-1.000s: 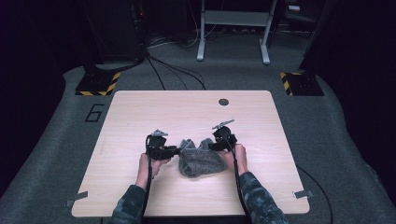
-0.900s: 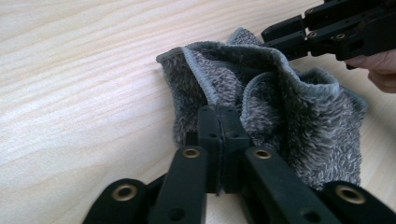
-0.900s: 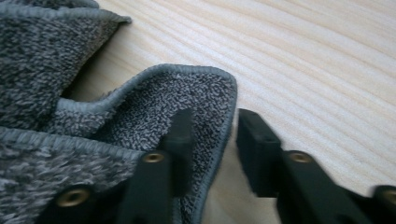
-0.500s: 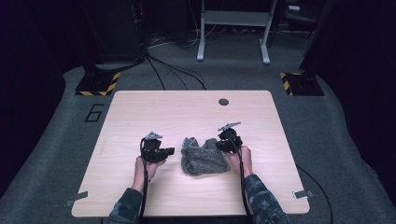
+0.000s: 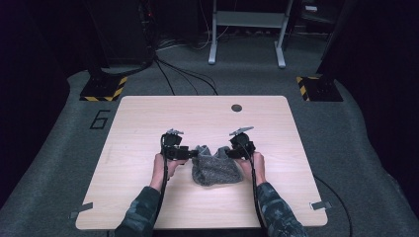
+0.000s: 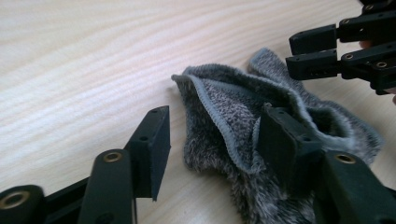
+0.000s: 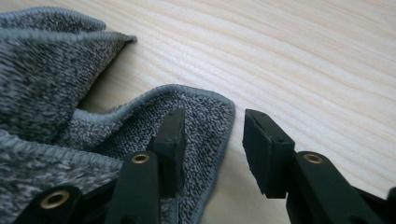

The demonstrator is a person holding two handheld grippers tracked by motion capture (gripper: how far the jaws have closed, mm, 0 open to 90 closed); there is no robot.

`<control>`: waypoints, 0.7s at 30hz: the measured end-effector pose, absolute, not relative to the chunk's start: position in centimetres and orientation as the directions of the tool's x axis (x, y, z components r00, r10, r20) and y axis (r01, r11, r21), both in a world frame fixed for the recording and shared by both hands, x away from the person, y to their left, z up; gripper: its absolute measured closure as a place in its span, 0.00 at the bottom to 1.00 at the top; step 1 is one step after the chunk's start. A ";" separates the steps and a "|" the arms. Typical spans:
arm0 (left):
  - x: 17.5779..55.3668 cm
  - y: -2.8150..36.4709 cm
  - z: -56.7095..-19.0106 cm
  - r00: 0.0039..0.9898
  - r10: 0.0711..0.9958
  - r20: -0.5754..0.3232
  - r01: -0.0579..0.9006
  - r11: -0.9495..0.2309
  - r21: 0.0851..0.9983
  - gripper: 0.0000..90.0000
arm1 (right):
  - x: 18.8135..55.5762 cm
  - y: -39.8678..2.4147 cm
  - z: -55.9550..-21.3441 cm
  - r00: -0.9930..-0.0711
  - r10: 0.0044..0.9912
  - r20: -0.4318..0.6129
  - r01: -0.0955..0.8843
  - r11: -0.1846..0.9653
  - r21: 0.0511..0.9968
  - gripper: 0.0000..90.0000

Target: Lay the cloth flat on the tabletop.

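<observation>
Fingers of the left gripper [image 6: 210, 149] stand wide, straddling a hemmed edge of the grey towel [image 5: 215, 168]. Right gripper [image 7: 212, 140] fingers are parted; the towel's corner lies between them.

The high view looks forward and down from above the person's side, taking in the whole tabletop [image 5: 148, 118] and the floor around it. Each gripper view sits low and very close, looking along its own jaws across the wood grain. All three share the grey towel [image 5: 215, 169] [image 6: 233, 121] [image 7: 42, 79] on the tabletop's near half.
</observation>
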State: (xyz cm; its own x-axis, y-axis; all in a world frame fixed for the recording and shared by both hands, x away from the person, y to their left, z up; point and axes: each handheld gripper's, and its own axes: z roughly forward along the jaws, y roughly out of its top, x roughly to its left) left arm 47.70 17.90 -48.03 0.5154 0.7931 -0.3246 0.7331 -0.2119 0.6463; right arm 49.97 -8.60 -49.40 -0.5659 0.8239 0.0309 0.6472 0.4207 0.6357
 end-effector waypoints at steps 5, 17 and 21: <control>47.6 17.7 -49.2 0.535 0.773 -0.341 0.738 -0.232 0.633 0.90 | 50.0 -7.7 -50.3 -0.580 0.815 0.001 0.646 0.459 0.610 0.75; 45.1 20.4 -48.7 0.497 0.816 -0.295 0.704 -0.181 0.687 0.97 | 49.3 -9.3 -49.9 -0.543 0.840 -0.018 0.637 0.426 0.642 0.97; 43.4 22.4 -48.7 0.480 0.827 -0.294 0.712 -0.171 0.681 0.97 | 48.7 -10.4 -49.6 -0.528 0.849 -0.031 0.639 0.420 0.644 0.97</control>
State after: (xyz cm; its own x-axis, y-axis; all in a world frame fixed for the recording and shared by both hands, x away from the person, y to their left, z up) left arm 43.41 22.36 -48.69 0.4799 0.8266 -0.2940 0.7121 -0.1713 0.6808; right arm 48.71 -10.36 -49.57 -0.5277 0.8489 -0.0307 0.6389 0.4204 0.6442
